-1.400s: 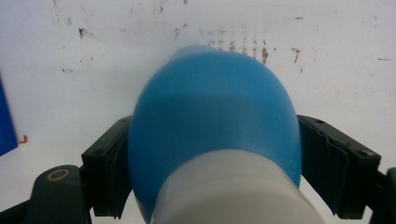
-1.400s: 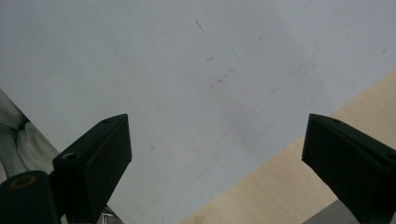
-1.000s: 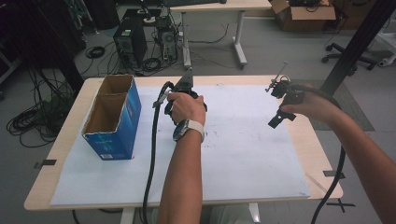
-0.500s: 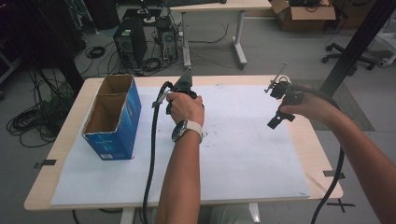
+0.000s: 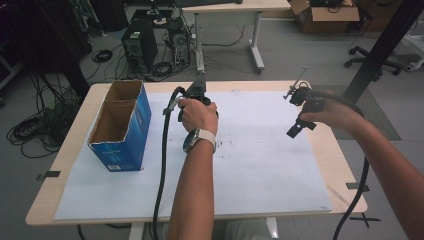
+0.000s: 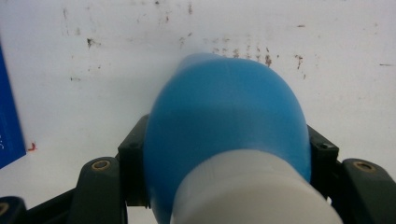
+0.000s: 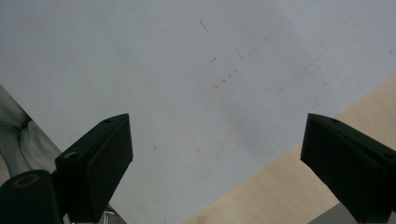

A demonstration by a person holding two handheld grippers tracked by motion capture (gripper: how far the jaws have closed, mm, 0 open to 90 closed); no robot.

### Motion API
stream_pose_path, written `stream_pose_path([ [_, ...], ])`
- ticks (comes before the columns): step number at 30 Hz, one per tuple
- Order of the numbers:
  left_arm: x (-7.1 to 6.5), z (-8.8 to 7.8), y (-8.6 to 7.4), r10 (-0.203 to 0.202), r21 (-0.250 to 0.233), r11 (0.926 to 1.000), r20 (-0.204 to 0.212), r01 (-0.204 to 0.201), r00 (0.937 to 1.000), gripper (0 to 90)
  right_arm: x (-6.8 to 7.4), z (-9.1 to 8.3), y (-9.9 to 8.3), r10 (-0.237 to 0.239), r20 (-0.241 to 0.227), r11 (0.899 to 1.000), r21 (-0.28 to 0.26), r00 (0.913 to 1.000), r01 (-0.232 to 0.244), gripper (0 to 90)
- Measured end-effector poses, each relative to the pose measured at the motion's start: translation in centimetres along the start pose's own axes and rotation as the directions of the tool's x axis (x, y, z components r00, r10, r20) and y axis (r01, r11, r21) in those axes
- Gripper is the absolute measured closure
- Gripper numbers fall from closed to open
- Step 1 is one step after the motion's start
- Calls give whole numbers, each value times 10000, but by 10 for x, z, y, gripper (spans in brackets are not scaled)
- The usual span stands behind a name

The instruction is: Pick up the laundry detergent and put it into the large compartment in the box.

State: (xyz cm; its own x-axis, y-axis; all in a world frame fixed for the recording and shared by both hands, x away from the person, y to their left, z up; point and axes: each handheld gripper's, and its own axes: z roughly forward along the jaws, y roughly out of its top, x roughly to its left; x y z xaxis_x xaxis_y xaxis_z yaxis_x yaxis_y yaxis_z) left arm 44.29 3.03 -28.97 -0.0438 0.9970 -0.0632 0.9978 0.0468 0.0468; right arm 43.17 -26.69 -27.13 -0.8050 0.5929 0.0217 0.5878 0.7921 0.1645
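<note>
Two hand-held grippers were in use over a table (image 5: 75, 150) covered by a white sheet (image 5: 260, 165). The left gripper (image 6: 224, 154) was clamped on a blue bottle with a white cap (image 6: 224, 121): in the left gripper view, both black jaws pressed against the sides of the blue body, with the white cap nearest the camera. The jaws had just been closing, with the bottle between them. In the high view, the left gripper (image 5: 199, 92) sat under the person's left hand (image 5: 197, 116) near the far edge of the sheet, a watch (image 5: 199, 140) on the wrist; the bottle itself could not be made out there. The stained sheet lay behind the bottle in the left gripper view, and a blue edge stood at that view's left border.

The right gripper (image 7: 215, 158) was released, its jaws set wide apart with nothing between them, above the sheet and the bare wood edge of the table. In the high view, the right gripper (image 5: 300, 112) was held by the right hand (image 5: 330, 112) near the right side of the table.

An open blue cardboard box (image 5: 120, 125) stood at the left end of the table, well apart from both grippers.
</note>
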Motion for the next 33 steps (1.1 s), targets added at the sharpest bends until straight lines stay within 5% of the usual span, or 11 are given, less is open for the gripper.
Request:
stream_pose_path([
  [12,9,-36,-1,417,-39,9991,87,-417,9991,373,3,-2,0,-14,55,10000,-16,10000,14,90],
  [17,17,-68,-2,709,-45,9975,406,-708,9967,373,4,-4,-3,-18,127,10000,-44,9999,19,101],
  [25,28,-135,-4,1283,-434,9908,38,-1280,9917,373,5,-8,-6,-26,118,10000,-85,9999,27,95],
  [33,51,-190,-9,1416,-740,9872,20,-1411,9899,374,6,-10,-7,-54,157,9999,-96,9999,55,95],
])
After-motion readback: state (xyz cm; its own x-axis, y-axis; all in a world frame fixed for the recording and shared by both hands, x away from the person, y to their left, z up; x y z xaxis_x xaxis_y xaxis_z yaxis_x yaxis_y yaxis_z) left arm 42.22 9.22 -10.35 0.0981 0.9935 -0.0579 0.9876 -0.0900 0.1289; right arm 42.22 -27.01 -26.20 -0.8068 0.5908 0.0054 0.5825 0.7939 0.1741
